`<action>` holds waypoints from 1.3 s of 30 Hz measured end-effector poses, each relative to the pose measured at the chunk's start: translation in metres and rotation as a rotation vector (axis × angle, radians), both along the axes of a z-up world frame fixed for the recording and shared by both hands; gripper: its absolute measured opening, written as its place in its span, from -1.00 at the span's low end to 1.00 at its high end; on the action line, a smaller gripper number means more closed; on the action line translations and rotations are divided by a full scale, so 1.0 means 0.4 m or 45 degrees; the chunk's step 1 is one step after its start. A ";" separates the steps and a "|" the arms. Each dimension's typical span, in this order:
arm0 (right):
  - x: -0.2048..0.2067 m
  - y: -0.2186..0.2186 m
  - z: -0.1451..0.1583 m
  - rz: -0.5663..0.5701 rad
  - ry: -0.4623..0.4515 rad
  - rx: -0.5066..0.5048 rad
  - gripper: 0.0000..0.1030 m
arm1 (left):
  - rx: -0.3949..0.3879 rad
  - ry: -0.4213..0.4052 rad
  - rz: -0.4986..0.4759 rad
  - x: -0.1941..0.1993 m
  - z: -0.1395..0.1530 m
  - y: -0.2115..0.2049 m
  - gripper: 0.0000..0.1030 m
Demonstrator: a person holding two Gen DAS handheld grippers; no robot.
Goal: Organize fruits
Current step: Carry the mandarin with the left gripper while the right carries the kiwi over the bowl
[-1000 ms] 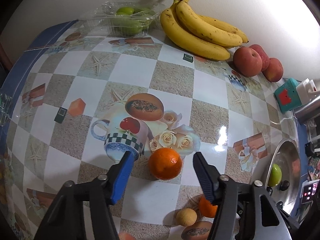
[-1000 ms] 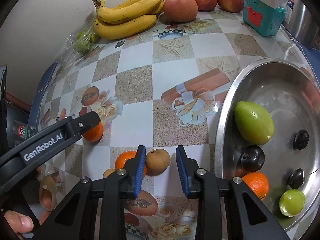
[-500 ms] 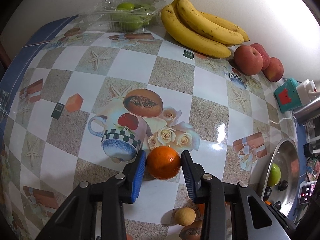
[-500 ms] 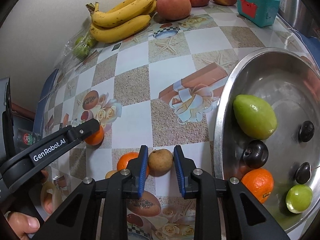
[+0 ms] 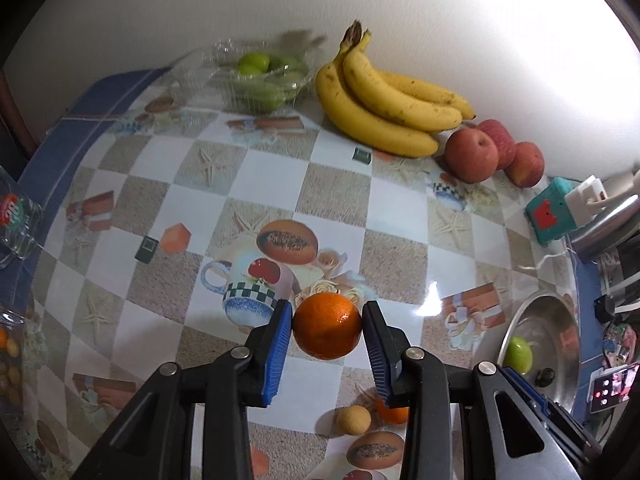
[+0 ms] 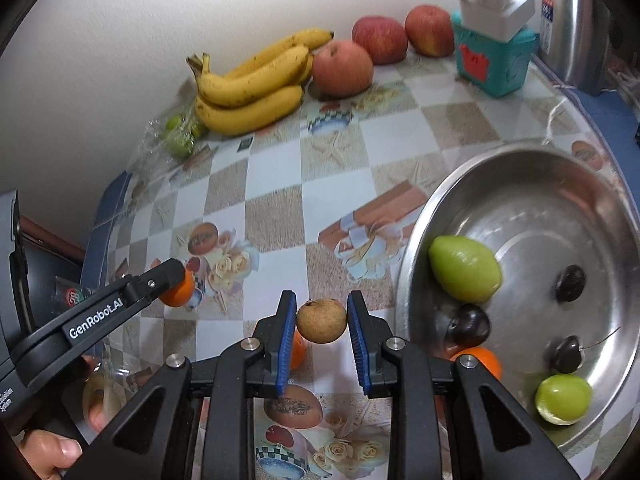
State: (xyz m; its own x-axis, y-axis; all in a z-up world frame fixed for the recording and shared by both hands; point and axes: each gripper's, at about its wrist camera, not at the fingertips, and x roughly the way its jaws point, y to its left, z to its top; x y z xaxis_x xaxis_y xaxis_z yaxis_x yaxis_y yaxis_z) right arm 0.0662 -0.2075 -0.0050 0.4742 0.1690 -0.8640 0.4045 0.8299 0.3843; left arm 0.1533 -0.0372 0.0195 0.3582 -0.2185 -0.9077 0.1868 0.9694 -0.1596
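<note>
My left gripper [image 5: 327, 330] is shut on an orange [image 5: 327, 326] and holds it above the patterned table; it also shows in the right wrist view [image 6: 178, 286]. My right gripper [image 6: 321, 320] is shut on a small brown fruit [image 6: 321, 320], lifted off the table. A steel bowl [image 6: 520, 160] at the right holds a large green fruit [image 6: 464, 274], a small green fruit [image 6: 563, 399], an orange [image 6: 482, 360] and several dark plums and cherries. Another orange [image 6: 298, 350] and a small tan fruit [image 5: 353, 420] lie on the table.
Bananas [image 5: 384, 100], three red apples [image 5: 472, 154] and a clear box of green fruit [image 5: 260, 76] line the back wall. A teal box with a white device [image 6: 494, 56] and a steel container [image 6: 576, 20] stand at the back right.
Both grippers closed on their fruit and rose: the left lifted the orange, the right lifted the brown fruit off the table.
</note>
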 end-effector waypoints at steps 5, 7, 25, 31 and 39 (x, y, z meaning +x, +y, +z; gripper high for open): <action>-0.017 -0.023 0.023 -0.035 -0.020 -0.023 -0.47 | -0.002 -0.036 -0.015 -0.015 0.029 -0.013 -0.25; -0.026 -0.035 0.027 -0.052 -0.028 -0.020 -0.47 | -0.006 -0.045 -0.027 -0.021 0.038 -0.021 -0.25; -0.145 -0.232 0.024 -0.336 -0.010 -0.010 -0.47 | 0.014 -0.056 -0.314 -0.133 0.050 -0.227 -0.25; -0.192 -0.291 0.031 -0.426 -0.009 -0.014 -0.47 | -0.005 -0.039 -0.450 -0.178 0.046 -0.308 -0.25; -0.207 -0.310 0.024 -0.450 0.015 -0.014 -0.47 | 0.021 -0.020 -0.590 -0.229 0.022 -0.390 -0.24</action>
